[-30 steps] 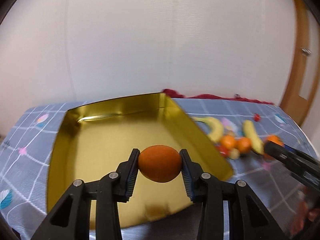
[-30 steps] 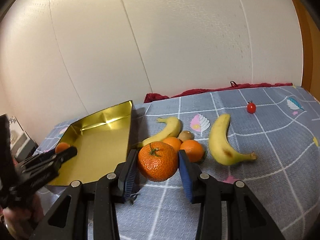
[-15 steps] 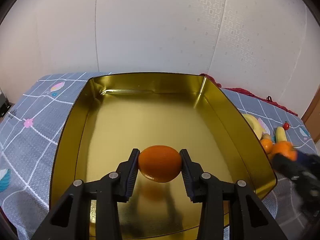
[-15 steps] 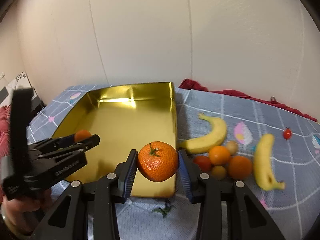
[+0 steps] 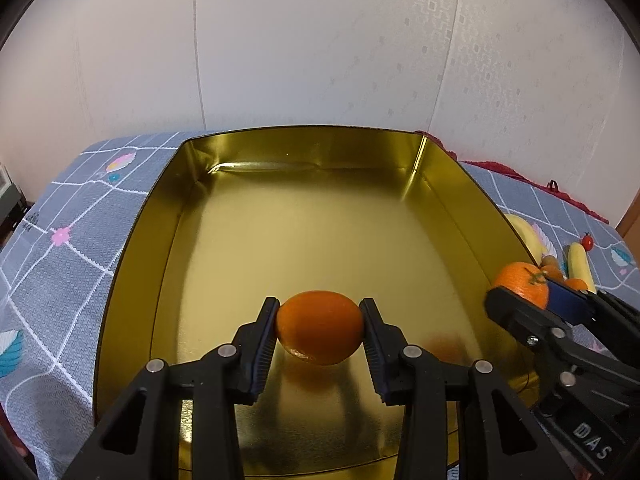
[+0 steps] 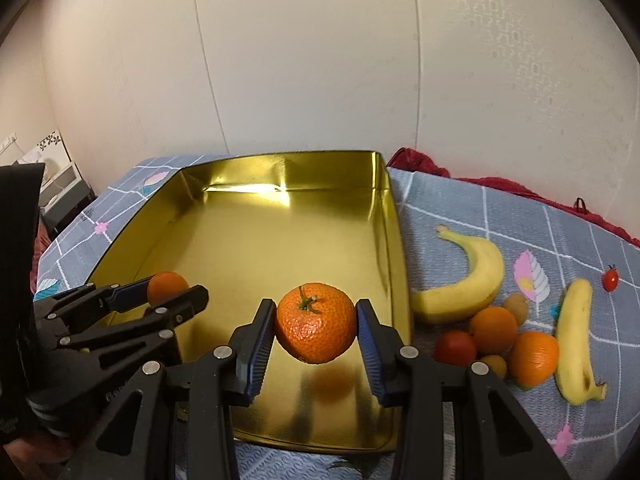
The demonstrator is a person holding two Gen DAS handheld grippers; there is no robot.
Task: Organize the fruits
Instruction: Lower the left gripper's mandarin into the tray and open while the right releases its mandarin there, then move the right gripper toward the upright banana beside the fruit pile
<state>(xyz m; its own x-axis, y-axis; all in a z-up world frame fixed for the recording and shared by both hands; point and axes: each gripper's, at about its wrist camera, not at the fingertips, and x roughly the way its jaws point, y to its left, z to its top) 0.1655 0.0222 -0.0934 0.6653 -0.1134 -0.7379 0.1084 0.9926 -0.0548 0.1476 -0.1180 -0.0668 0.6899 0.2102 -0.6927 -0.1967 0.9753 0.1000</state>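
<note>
The gold tray sits on the grey checked cloth and has no fruit lying in it yet, so most of the job looks left to do. On the left, the left gripper is closed on a smooth orange and holds it low over the tray floor, tipped down. Next to it, the right gripper squeezes a bumpy tangerine with a green stem, also tipped down over the tray near its front edge. To the right, on the cloth, wait two bananas, some small oranges, a red tomato and a tiny cherry tomato.
</note>
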